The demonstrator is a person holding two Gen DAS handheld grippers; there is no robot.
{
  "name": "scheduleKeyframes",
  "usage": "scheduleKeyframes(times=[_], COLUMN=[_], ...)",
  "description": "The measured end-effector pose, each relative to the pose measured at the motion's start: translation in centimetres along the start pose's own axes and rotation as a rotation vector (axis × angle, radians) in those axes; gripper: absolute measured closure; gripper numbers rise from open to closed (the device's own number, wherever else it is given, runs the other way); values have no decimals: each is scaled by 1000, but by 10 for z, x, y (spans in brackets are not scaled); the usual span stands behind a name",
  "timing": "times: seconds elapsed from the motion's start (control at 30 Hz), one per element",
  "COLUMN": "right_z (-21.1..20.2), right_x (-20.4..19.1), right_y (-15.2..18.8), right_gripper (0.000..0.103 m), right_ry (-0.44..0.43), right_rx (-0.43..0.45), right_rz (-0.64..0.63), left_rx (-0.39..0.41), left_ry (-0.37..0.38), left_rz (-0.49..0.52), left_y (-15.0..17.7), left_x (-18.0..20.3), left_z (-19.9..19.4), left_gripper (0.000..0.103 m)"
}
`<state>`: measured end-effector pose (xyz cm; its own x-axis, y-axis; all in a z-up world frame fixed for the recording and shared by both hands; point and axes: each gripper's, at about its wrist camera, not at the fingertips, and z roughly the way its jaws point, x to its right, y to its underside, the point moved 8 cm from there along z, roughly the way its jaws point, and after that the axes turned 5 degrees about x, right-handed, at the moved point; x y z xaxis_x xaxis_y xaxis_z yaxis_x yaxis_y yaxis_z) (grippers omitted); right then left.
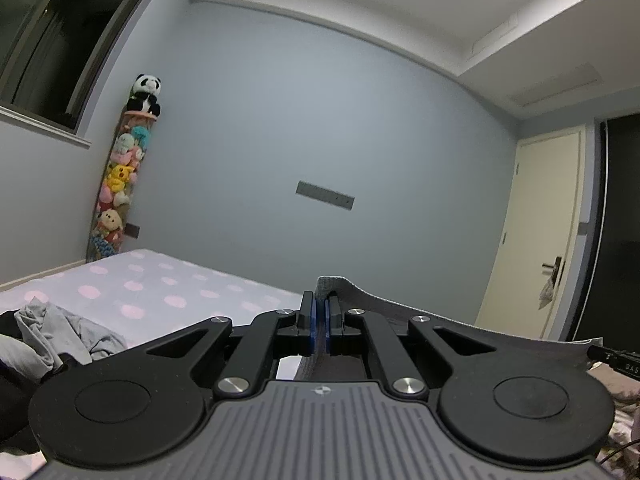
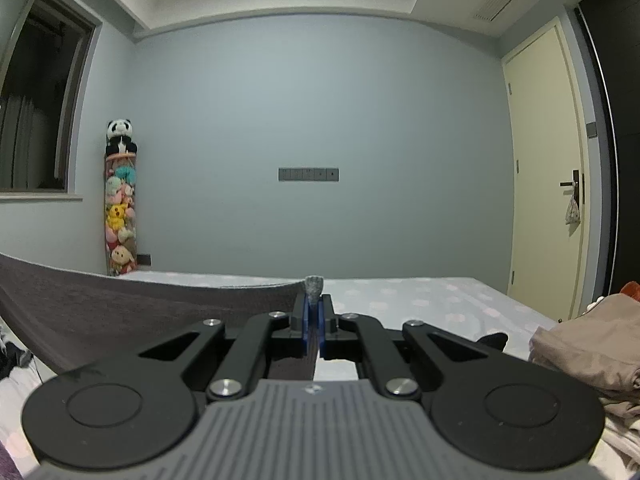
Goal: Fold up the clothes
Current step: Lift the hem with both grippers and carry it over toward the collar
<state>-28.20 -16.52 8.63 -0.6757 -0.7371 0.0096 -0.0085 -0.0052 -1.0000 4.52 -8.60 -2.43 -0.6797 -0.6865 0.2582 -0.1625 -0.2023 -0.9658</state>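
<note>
A dark grey garment (image 2: 120,300) is stretched in the air between my two grippers, above the bed. My left gripper (image 1: 320,304) is shut on one corner of the grey garment (image 1: 400,312), whose edge runs off to the right. My right gripper (image 2: 313,304) is shut on the other corner, with a tuft of fabric poking up between the blue pads; the cloth spans away to the left. Both grippers point level toward the far blue wall.
The bed (image 1: 160,288) has a lilac cover with pink dots. A crumpled light grey garment (image 1: 52,332) lies at its left. A pile of beige clothes (image 2: 584,348) sits at the right. A tall tube of plush toys (image 2: 120,216) stands in the corner, and a cream door (image 2: 548,168) is at the right.
</note>
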Motion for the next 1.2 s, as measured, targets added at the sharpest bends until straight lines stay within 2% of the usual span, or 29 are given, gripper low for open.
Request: scheduleKeyframes(times=[0.23,0.5,0.83,1.0,1.2], right_z=[44,107,215,274,337], right_x=[5,6,-10,-21,-29], right_y=[27,50,74,106,161], right_gripper=[98,98,98,98,98], right_ry=[4,-1,-24,-34,-34], right_rx=[-76,-135,-180,-222,-343], right_rz=[-33,-76,-153,-173,-186], left_rx=[-83,-155,-210,-263,-384], left_ry=[-27,-27,-33,-54,-74], left_rz=[59,139,232,236,213], left_y=[19,35,62,95,157], left_x=[-8,-16,-31,-52,-79], left_z=[38,102,183,229,276], left_gripper=[101,101,101,101,101])
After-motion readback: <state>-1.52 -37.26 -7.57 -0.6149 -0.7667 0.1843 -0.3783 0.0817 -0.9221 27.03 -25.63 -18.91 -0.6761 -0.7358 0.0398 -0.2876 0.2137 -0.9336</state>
